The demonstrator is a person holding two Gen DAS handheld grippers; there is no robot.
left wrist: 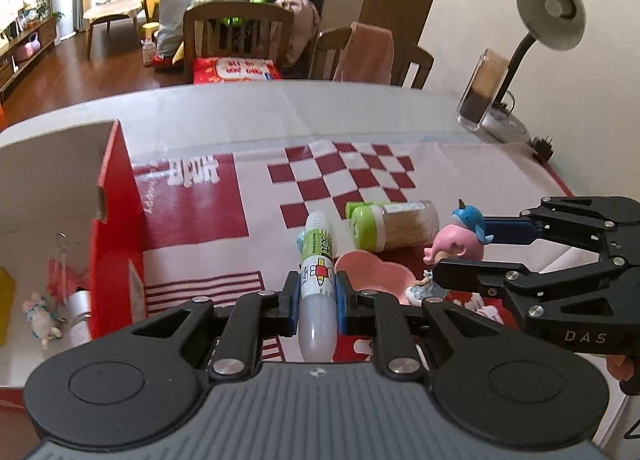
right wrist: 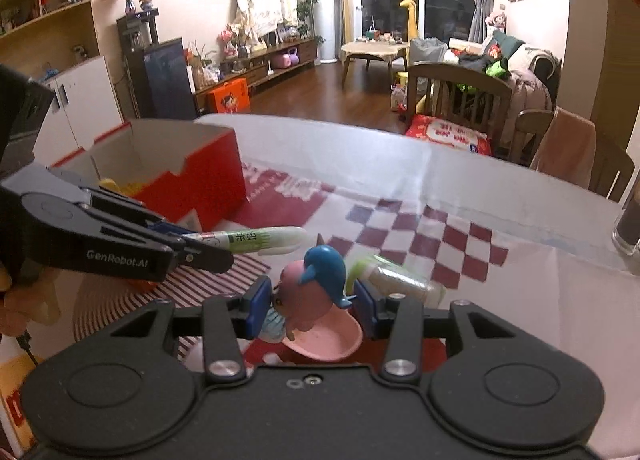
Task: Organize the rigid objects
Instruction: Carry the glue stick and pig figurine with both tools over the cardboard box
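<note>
Left gripper (left wrist: 316,294): jaws pinching a glue tube (left wrist: 318,272), white and green label, cap end pointing away toward the checkered part of the tablecloth (left wrist: 340,176). Right gripper (right wrist: 310,306): jaws clamped on a pink whale figurine (right wrist: 304,300) with a blue whale on top, blue pads pressed against either side.

Landmark: red cardboard box (left wrist: 116,220), open at the top, standing on the tablecloth.
- Inside the box: a small white plush keychain (left wrist: 40,320), a silver cylinder (left wrist: 78,312), something yellow at the far left edge.
- Right of the box, held off the cloth: glue tube.
- Further right of the box, lying on its side on the cloth: clear jar with green lid (left wrist: 390,226), filled with thin pale sticks.
- Just nearer than the jar: pink dish (left wrist: 372,272).
- Farthest right from the box: whale figurine, held above the dish.
- Well beyond the box, at the table's far right corner: desk lamp (left wrist: 548,16).
</note>
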